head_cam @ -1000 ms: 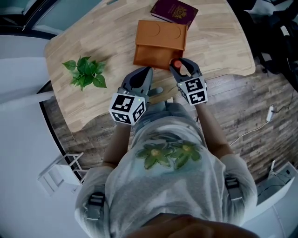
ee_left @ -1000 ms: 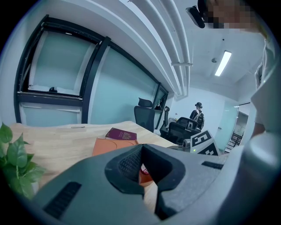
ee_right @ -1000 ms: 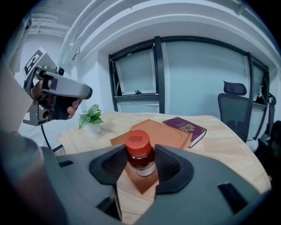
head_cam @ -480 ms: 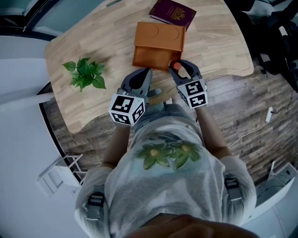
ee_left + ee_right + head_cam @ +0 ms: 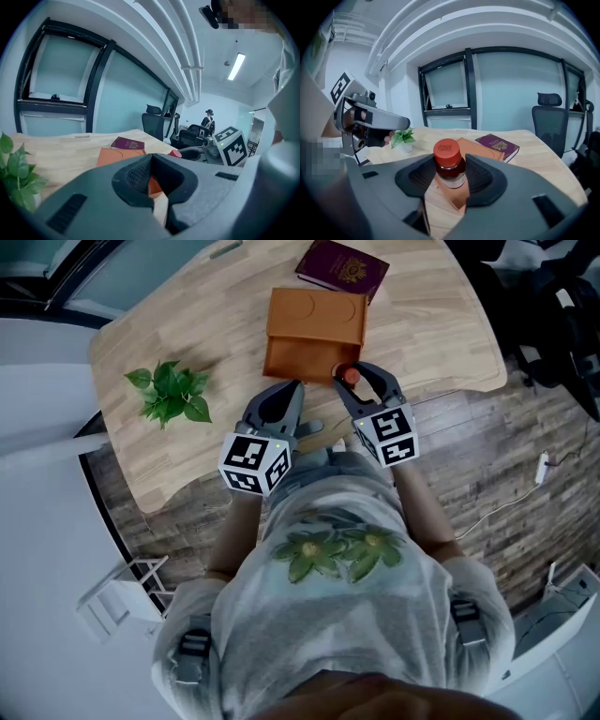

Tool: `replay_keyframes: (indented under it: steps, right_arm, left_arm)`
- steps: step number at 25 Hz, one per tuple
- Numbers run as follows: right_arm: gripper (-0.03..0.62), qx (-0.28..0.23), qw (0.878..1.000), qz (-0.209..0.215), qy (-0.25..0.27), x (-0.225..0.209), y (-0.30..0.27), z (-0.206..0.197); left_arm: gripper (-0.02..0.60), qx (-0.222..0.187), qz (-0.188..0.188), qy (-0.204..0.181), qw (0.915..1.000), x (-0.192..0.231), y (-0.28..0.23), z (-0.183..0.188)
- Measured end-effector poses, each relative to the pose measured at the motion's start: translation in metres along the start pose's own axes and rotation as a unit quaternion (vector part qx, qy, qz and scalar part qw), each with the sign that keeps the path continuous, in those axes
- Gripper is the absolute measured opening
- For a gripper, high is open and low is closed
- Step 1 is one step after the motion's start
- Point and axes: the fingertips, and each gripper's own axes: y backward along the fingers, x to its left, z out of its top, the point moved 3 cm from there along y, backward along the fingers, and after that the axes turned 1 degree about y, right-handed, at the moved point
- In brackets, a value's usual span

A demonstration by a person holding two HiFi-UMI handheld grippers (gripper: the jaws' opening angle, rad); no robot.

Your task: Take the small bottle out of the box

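A small brown bottle [image 5: 449, 164] with a red cap [image 5: 350, 377] is clamped upright between the jaws of my right gripper [image 5: 351, 382] [image 5: 450, 177], just past the near right corner of the flat orange box [image 5: 314, 332] [image 5: 476, 146]. The box lies closed on the wooden table [image 5: 431, 324]. My left gripper [image 5: 284, 397] [image 5: 153, 187] hovers near the table's front edge, left of the right one. Its jaws are together with nothing in them. Beyond those jaws the box [image 5: 117, 156] shows.
A maroon passport [image 5: 343, 268] [image 5: 498, 144] lies behind the box. A small green plant [image 5: 169, 393] [image 5: 403, 137] stands at the table's left. Office chairs [image 5: 551, 122] stand beyond the table, and a white rack [image 5: 117, 592] sits on the floor at lower left.
Hardly anything: the picture has shifted a little. The right gripper still holds the bottle by the box's near corner, and the left gripper stays shut.
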Motion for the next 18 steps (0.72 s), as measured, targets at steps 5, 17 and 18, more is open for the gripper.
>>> replay_keyframes:
  steps: [5, 17, 18]
  right_arm:
    - [0.187, -0.014, 1.0, 0.002, -0.002, 0.004, 0.009, 0.01]
    - [0.187, -0.039, 0.999, 0.011, 0.007, 0.014, 0.029, 0.03]
    - [0.187, -0.041, 0.999, 0.01, 0.008, 0.014, 0.031, 0.031]
  left_arm:
    - [0.008, 0.0, -0.001, 0.001, 1.0, -0.003, 0.001, -0.001]
    - [0.008, -0.008, 0.008, -0.001, 0.9999, 0.0, 0.006, 0.003]
    - [0.008, -0.008, 0.009, -0.001, 0.9999, 0.0, 0.006, 0.003]
